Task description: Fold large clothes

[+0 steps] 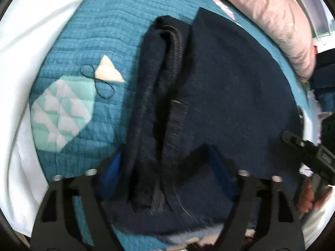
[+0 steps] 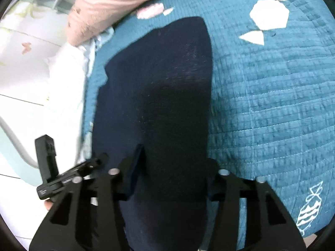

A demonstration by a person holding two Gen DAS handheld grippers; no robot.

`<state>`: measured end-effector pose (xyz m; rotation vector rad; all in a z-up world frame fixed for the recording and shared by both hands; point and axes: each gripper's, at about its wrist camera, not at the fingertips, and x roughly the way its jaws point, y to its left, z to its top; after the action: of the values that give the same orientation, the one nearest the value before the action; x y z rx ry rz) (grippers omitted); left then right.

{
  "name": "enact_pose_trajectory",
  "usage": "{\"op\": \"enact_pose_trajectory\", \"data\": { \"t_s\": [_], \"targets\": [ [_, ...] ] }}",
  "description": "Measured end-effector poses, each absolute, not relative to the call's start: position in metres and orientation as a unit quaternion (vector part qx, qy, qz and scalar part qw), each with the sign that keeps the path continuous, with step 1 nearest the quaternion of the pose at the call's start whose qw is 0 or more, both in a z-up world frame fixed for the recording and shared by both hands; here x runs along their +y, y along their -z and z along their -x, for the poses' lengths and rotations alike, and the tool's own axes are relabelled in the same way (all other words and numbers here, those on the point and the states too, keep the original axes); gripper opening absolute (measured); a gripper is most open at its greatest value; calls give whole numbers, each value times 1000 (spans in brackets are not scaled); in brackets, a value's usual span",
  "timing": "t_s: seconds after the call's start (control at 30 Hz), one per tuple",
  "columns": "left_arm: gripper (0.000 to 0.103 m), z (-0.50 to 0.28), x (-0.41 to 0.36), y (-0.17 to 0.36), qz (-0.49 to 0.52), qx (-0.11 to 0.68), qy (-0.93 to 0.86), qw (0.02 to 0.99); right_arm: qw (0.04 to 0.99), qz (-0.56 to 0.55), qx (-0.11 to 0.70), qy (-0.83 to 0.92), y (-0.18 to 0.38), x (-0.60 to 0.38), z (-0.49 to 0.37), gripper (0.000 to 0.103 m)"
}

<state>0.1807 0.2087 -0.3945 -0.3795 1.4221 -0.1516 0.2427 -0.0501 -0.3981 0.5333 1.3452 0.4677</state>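
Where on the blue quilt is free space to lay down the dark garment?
Free: the quilt right of the navy garment, up to the white fish patch. Smaller: the strip between the garment and the white sheet, though a hair tie lies there. Crowded: the pink pillow side.

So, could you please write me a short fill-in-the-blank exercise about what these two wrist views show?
1. The dark navy knitted garment lies on a quilted bedspread coloured ____.
2. The thin black hair tie on the quilt is twisted into a figure ____.
3. The long pillow beyond the garment is pale ____.
4. Both the left tongs and right tongs have ____ fabric between them.

Missing: teal; eight; pink; navy
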Motion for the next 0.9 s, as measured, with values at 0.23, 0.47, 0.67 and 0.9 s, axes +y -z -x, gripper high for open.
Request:
{"op": "enact_pose_trajectory", "data": {
  "t_s": [0.23,0.47,0.67,0.9],
  "targets": [
    [59,-181,207,408,225,676,129,690,712,-261,619,-204,392,-73,-246,35],
    [55,-186,214,416,279,666,157,674,683,-271,648,-200,423,-78,-251,79],
    [38,-172,235,416,320,658,172,659,681,-195,674,-211,437,-36,-253,95],
    [84,-191,193,412,281,657,159,681,705,-217,641,-213,430,-41,-247,66]
  ]
}}
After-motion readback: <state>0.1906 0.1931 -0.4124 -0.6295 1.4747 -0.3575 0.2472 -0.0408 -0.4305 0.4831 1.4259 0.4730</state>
